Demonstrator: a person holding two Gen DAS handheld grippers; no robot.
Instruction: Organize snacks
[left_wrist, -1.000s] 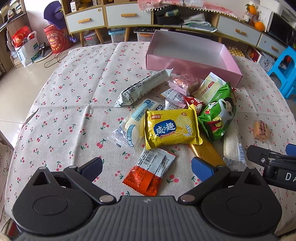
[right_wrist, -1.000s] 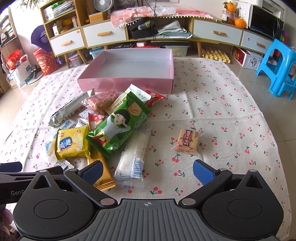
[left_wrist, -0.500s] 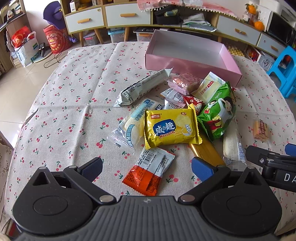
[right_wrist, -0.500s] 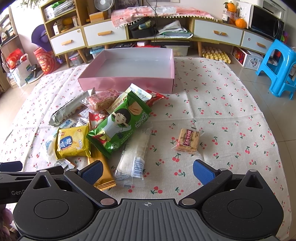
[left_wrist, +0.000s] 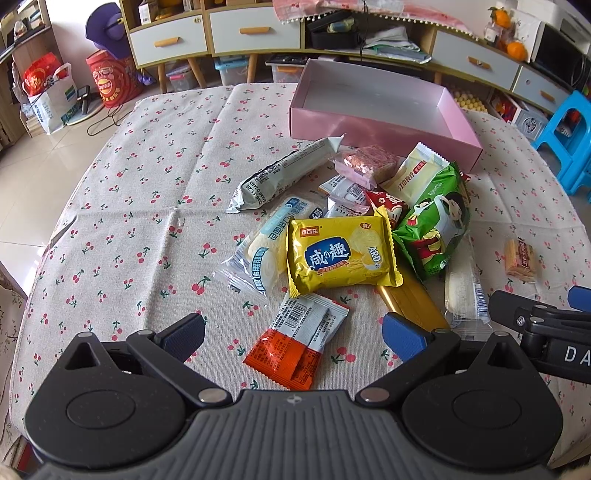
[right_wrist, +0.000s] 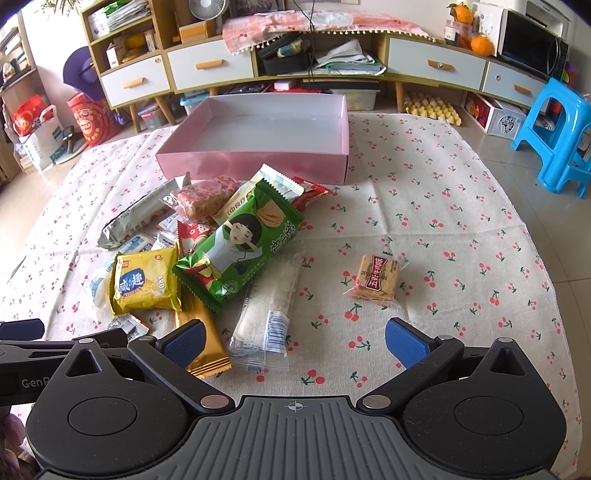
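Note:
Several snack packets lie heaped on the cherry-print tablecloth in front of an empty pink box. A yellow cracker pack and a green chip bag top the pile. An orange-and-white sachet lies between the fingers of my open left gripper, which holds nothing. My right gripper is open too, above a clear-wrapped white bar. A small brown biscuit lies apart on the right.
Cabinets with drawers line the far wall behind the table. A blue plastic stool stands on the floor at right, red bags at left. The tablecloth is bare left of the pile.
Almost nothing differs; both views have shifted only very slightly and both grippers stay open above the same packets.

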